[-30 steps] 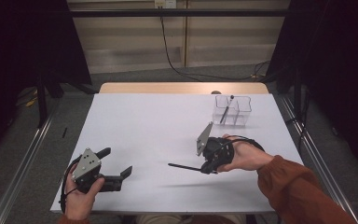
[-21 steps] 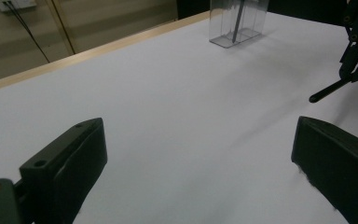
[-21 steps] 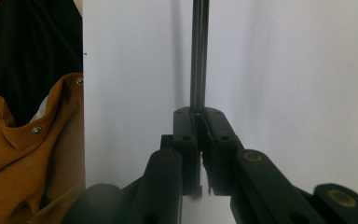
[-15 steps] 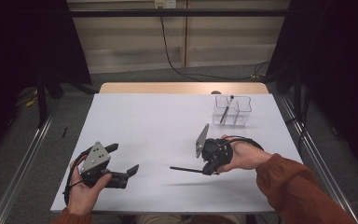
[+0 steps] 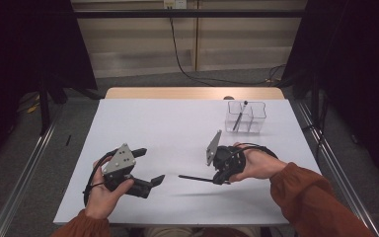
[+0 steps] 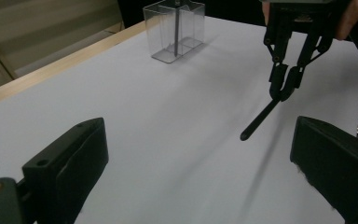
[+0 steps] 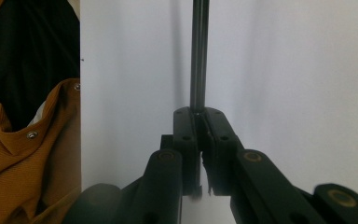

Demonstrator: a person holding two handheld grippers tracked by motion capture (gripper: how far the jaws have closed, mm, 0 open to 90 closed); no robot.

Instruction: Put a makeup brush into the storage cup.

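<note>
My open left gripper has risen from the table's near edge toward the pen my right gripper clamps, readying a handover.

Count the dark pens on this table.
2. One pen is clamped in the right gripper, sticking out level above the table. The other pen stands tilted inside the clear holder at the far right.

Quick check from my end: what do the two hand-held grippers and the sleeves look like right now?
Both are black two-jaw tools. The left hand-held gripper has broad, blocky jaws, a grey three-cornered plate with small holes on top, and a black cable looping at the wrist. The right hand-held gripper has the same grey plate and a black cable. Both sleeves are rust-orange corduroy with snap buttons.
</note>
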